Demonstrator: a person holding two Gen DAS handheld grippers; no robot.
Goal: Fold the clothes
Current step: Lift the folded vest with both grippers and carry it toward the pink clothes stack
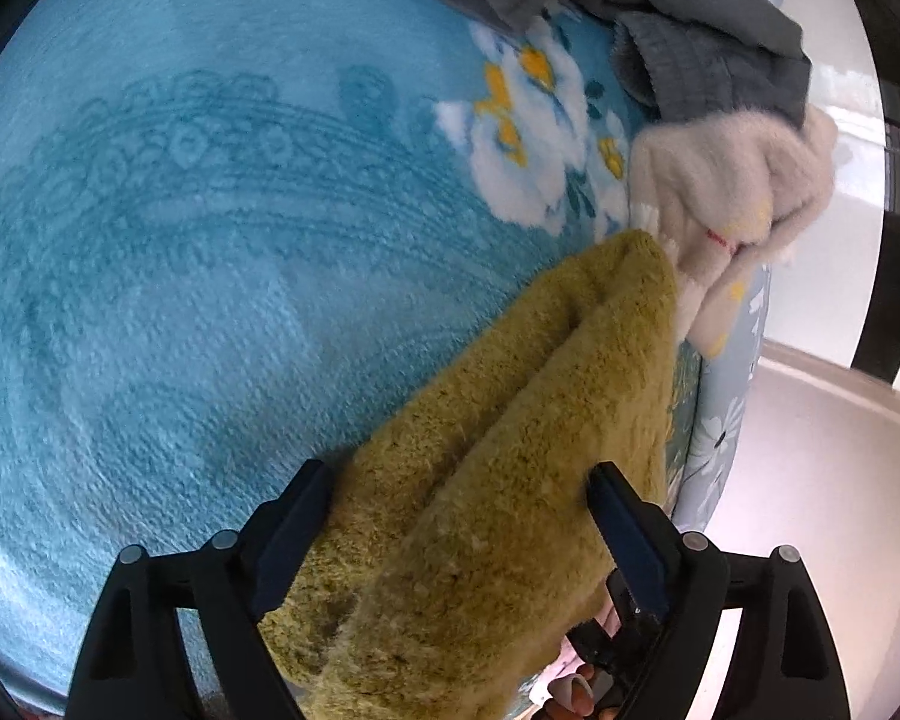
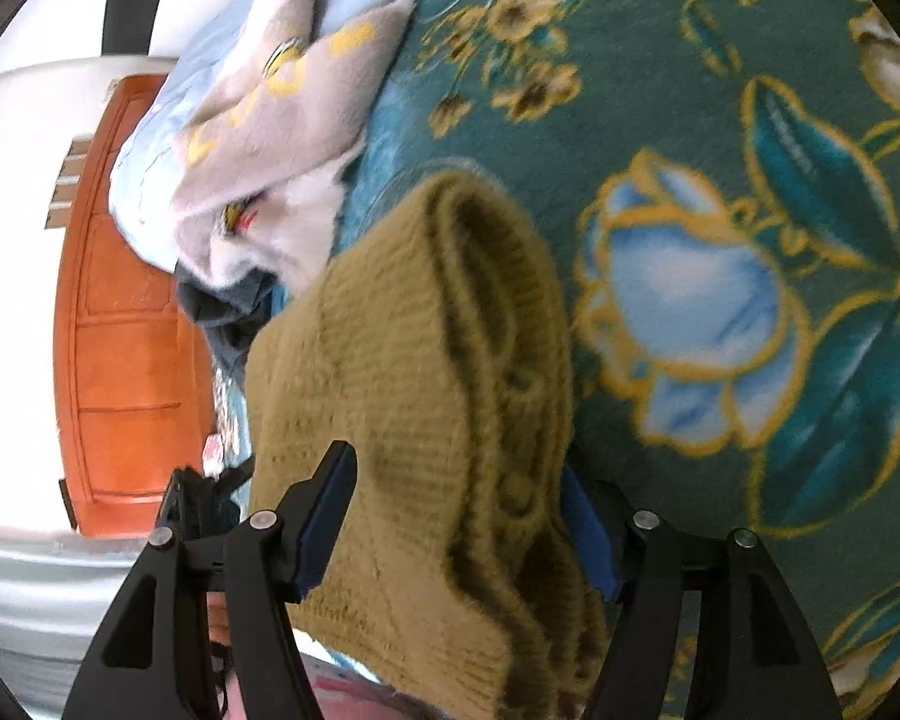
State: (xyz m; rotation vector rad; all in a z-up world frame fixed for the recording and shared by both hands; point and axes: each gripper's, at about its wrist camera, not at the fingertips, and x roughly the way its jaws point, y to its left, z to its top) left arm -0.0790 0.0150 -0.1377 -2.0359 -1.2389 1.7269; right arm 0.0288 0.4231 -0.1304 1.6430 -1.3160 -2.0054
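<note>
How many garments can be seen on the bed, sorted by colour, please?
Mustard-yellow: 1, the knitted sweater lying between the fingers of both hand-held grippers.
Cream-white: 1, the fluffy garment at the bed's edge.
Grey: 1, the crumpled grey garment, possibly more than one piece.
Total: 3 garments, on the blue floral blanket.

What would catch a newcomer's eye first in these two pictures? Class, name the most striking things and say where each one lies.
First, the mustard-yellow knitted garment, bunched between the fingers of the left gripper and, in the other view, the right gripper. Beneath it spreads a blue fleece blanket with big white and blue flowers. Beyond the yellow knit lie a cream fluffy garment and a grey one, near the bed's edge.
</note>
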